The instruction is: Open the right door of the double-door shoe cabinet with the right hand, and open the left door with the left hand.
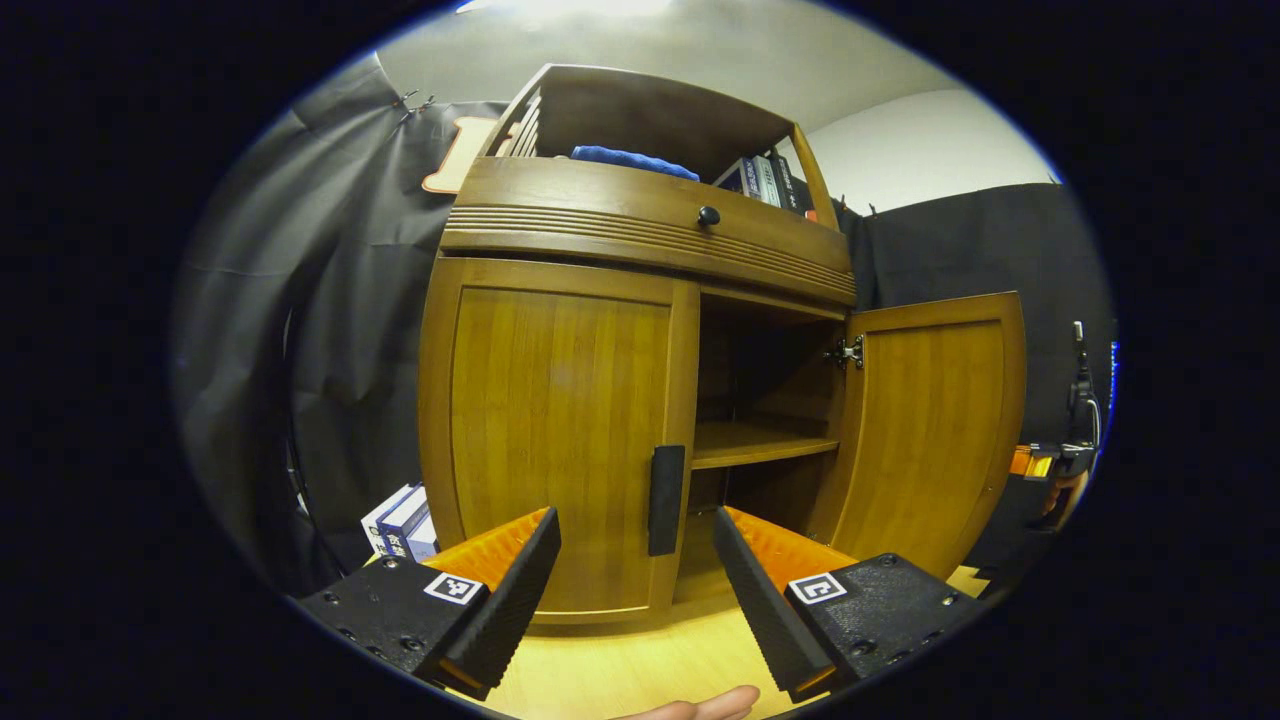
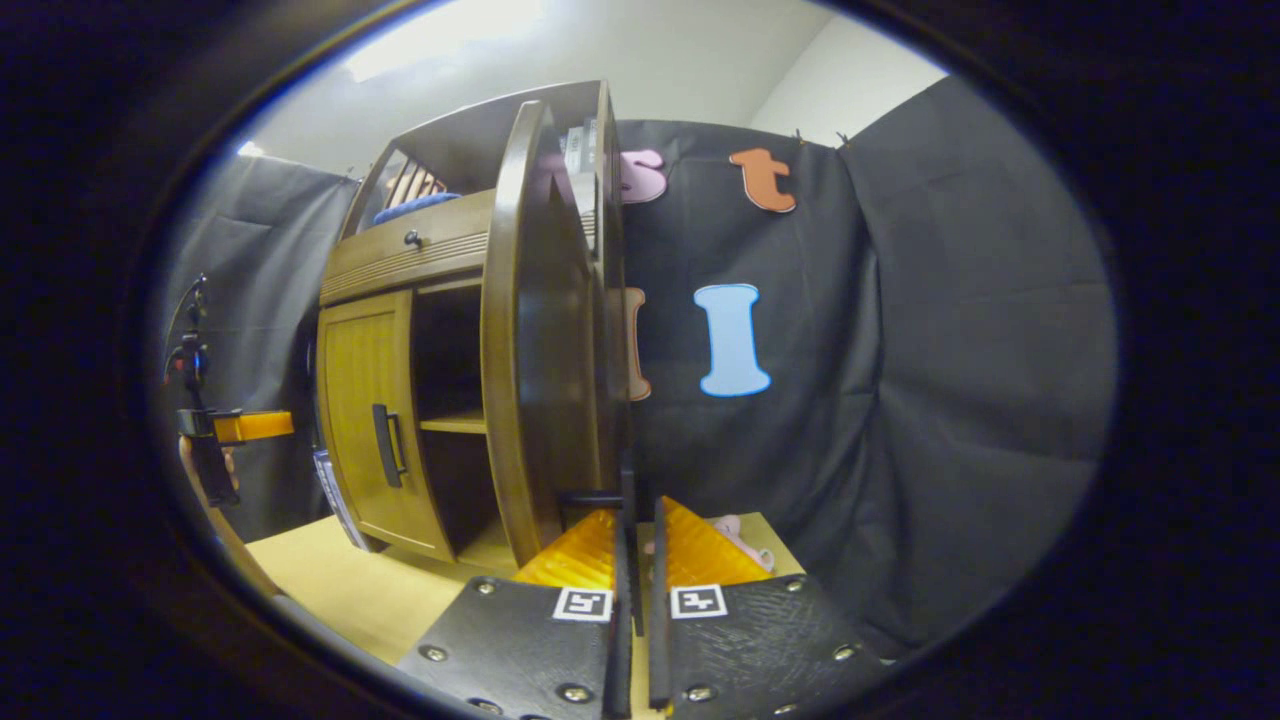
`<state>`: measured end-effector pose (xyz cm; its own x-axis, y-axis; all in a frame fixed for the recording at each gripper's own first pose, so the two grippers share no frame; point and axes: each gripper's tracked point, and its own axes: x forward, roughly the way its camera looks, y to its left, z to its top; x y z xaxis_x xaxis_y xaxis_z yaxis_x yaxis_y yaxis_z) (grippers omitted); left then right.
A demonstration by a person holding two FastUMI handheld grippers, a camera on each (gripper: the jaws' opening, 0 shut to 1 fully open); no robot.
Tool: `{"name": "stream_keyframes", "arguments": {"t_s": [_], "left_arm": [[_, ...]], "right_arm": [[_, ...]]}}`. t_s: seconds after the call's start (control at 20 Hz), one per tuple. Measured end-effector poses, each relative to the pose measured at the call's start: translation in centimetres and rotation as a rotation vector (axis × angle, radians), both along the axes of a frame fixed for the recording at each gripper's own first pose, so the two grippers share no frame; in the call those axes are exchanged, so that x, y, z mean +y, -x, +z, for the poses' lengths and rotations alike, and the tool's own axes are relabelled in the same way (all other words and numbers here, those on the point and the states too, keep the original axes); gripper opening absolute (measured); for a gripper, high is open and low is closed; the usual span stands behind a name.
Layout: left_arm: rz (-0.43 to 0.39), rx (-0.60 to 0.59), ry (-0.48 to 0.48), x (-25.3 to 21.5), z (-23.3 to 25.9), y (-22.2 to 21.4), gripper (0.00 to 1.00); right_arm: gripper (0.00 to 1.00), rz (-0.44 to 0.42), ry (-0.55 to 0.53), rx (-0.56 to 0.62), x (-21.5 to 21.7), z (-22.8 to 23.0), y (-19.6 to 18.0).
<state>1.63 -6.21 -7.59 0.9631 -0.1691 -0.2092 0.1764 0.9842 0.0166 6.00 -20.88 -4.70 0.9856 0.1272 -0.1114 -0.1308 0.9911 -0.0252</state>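
Wooden and brown, the shoe cabinet (image 1: 640,250) stands on a pale table (image 1: 640,670). In the left gripper view, the left gripper (image 1: 635,570) is wide open and holds nothing. It points at the left door (image 1: 560,440), which is shut. The door's dark handle (image 1: 667,500) sits between the two fingers but a bit farther off, so I think the gripper is lined up to grab it next. The right door (image 1: 930,430) is swung out, so you can see the shelf (image 1: 760,445) inside. A blue cloth (image 1: 635,160) lies on top.

In the right gripper view, the right gripper (image 2: 640,560) has its fingers nearly together on the thin handle (image 2: 628,500) at the edge of the right door (image 2: 540,330). It looks like it is pinching it to keep the door open. The left door (image 2: 375,410) is shut over there, and the other gripper (image 2: 235,430) waits in front of it, off to the side.
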Motion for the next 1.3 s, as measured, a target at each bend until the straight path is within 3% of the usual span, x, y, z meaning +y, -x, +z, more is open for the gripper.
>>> {"name": "stream_keyframes", "arguments": {"t_s": [0.25,0.4,0.45,0.6,0.7,0.95,1.15,1.3], "left_arm": [[-0.016,0.012,-0.017,-1.2,-1.2,-0.3,0.92],[-0.049,0.040,-0.010,-2.4,-2.3,-0.6,0.92],[-0.056,0.042,-0.002,-2.7,-2.3,-0.7,0.95],[-0.054,0.018,-0.004,-2.9,-1.7,-2.0,0.92],[-0.041,0.009,-0.012,-3.0,-1.7,-3.3,0.92],[0.000,0.057,-0.039,-3.4,-3.8,-7.7,0.92],[0.015,0.076,-0.050,-4.1,-6.0,-11.6,0.94],[0.047,0.046,-0.051,-3.8,-6.5,-14.0,0.92]], "right_arm": [[0.07,-0.007,0.019,0.009,-0.6,-0.1,0.2],[0.52,-0.068,0.041,-0.024,-2.3,0.7,1.6],[0.53,-0.087,0.038,-0.037,-2.7,1.0,2.3],[1.00,-0.185,-0.018,-0.106,-4.7,3.6,4.9],[0.98,-0.217,-0.065,-0.159,-5.9,5.3,6.1],[1.00,-0.219,-0.143,-0.275,-3.9,9.5,11.3],[1.00,-0.244,-0.027,-0.254,-1.3,9.2,13.8],[0.97,-0.222,-0.016,-0.248,1.6,9.6,15.0]]}}
